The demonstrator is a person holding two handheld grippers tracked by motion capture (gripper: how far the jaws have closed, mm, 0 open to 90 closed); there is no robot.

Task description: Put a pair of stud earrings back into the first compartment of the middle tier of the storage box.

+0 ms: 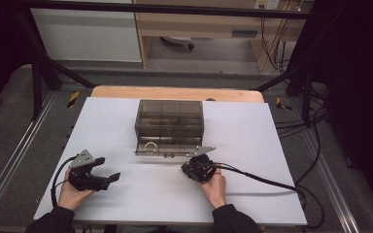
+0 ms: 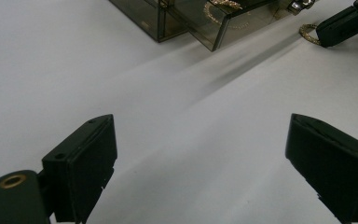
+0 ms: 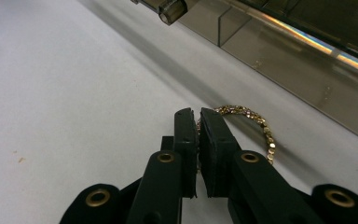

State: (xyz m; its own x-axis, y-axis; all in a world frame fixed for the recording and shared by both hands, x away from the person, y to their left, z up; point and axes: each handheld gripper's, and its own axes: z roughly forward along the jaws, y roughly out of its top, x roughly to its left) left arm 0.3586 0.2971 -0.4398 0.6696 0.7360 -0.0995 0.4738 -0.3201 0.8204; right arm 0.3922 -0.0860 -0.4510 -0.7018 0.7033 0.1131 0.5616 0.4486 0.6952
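A smoky see-through drawer box (image 1: 169,119) stands at the middle of the white table top (image 1: 252,145), its lower drawer (image 1: 167,147) pulled out toward me. A gold chain bracelet (image 3: 256,122) lies on the table just in front of that drawer (image 3: 298,65), and my right gripper (image 3: 196,114) is shut on its near end. In the high view the right gripper (image 1: 188,167) sits close below the drawer's right part. Another gold piece (image 2: 223,4) lies inside the drawer. My left gripper (image 1: 108,170) rests at the table's left, open (image 2: 200,158), nothing between its jaws.
The drawer's round knob (image 3: 171,10) juts out near the right gripper. Black cables (image 1: 272,182) trail from the right gripper across the table's right side. A metal frame and floor rails surround the table; bare white surface lies between the two hands.
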